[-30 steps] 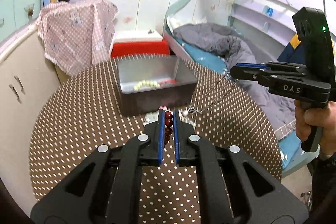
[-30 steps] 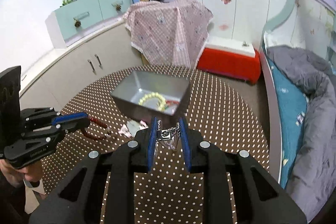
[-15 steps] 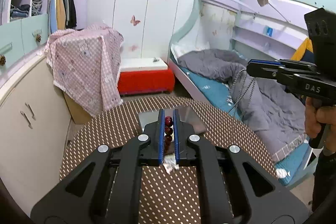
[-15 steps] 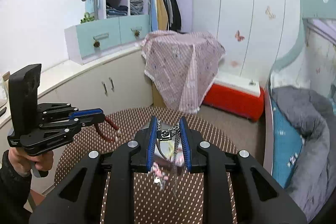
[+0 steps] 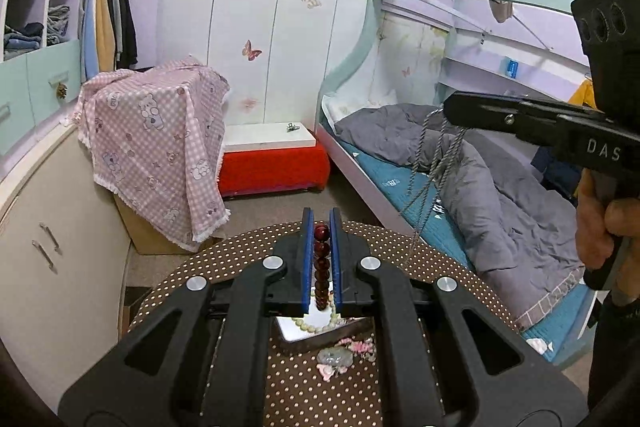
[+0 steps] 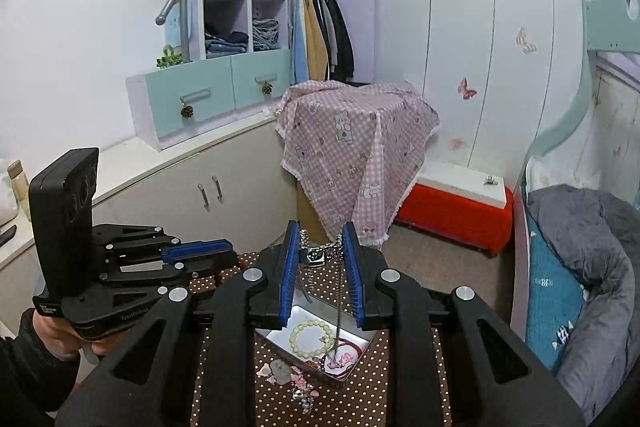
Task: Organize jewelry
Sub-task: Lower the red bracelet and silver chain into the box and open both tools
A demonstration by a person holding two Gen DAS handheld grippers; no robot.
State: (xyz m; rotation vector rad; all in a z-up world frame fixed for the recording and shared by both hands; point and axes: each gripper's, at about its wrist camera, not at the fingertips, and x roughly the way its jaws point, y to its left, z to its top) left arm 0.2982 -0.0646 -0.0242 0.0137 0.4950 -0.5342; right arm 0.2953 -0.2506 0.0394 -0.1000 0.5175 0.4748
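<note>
My left gripper [image 5: 321,227] is shut on a dark red bead bracelet [image 5: 321,263], held high above the table. My right gripper [image 6: 320,239] is shut on a silver chain necklace [image 6: 340,291] that hangs down into the metal tin [image 6: 280,337]. In the left wrist view the right gripper [image 5: 452,113] is at the right with the chain [image 5: 436,163] dangling from it. The tin holds a pale green bead bracelet [image 6: 312,335] and a pink charm [image 6: 342,361]. The left gripper [image 6: 224,255] shows at the left of the right wrist view.
Small pink and clear trinkets [image 6: 288,377] lie on the brown polka-dot table [image 6: 360,399] in front of the tin. A bed with a grey quilt [image 5: 500,187] is to the right. A white cabinet [image 6: 180,195] is to the left, a pink-cloth-covered box [image 6: 356,147] behind.
Both grippers have risen well above the table with their jewelry. The tin now sits low beneath the fingers, and the chain hangs straight down over it.
</note>
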